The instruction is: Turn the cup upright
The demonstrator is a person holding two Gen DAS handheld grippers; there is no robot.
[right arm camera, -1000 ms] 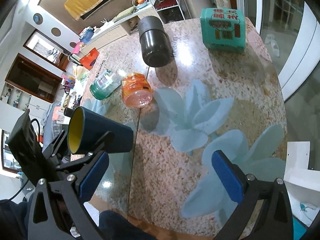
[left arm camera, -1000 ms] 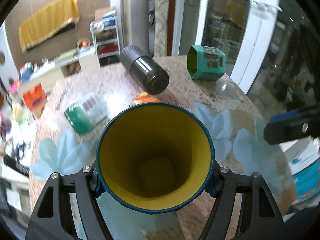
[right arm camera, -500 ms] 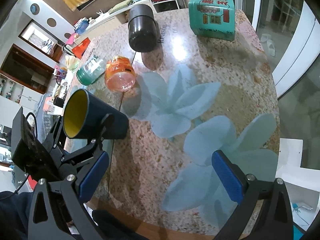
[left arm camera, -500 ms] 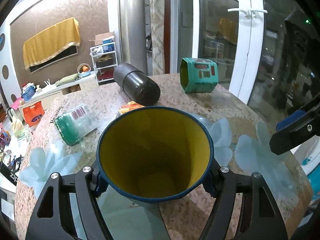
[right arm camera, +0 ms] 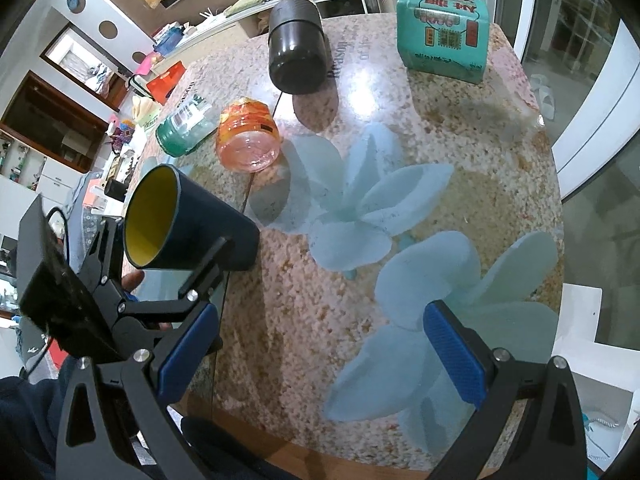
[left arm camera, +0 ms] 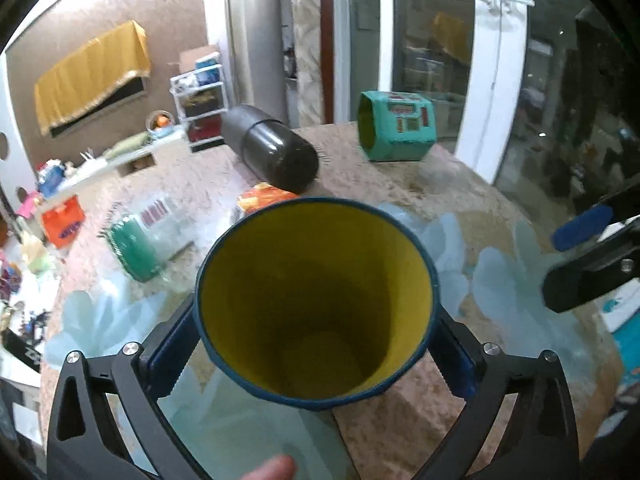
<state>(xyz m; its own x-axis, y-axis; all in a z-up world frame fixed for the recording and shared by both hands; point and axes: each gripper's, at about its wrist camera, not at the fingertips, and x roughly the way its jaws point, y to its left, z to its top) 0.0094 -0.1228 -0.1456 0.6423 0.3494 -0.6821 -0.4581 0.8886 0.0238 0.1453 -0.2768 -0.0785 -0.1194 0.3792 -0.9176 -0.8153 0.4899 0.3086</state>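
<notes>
The left gripper (left arm camera: 316, 356) clamped the dark-blue, yellow-lined plastic cup (left arm camera: 316, 304) at lower centre, tilted, its base apparently touching the speckled stone table (right arm camera: 400, 128) near the front edge. Half a second before, it leaned less toward the camera. The right gripper (right arm camera: 320, 348), lower frame, hung wide open and empty above bare tabletop.

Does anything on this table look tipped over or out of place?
Yes. The black canister, orange jar, green-capped jar and teal box all lie on their sides. The cup is tilted in the left gripper.
</notes>
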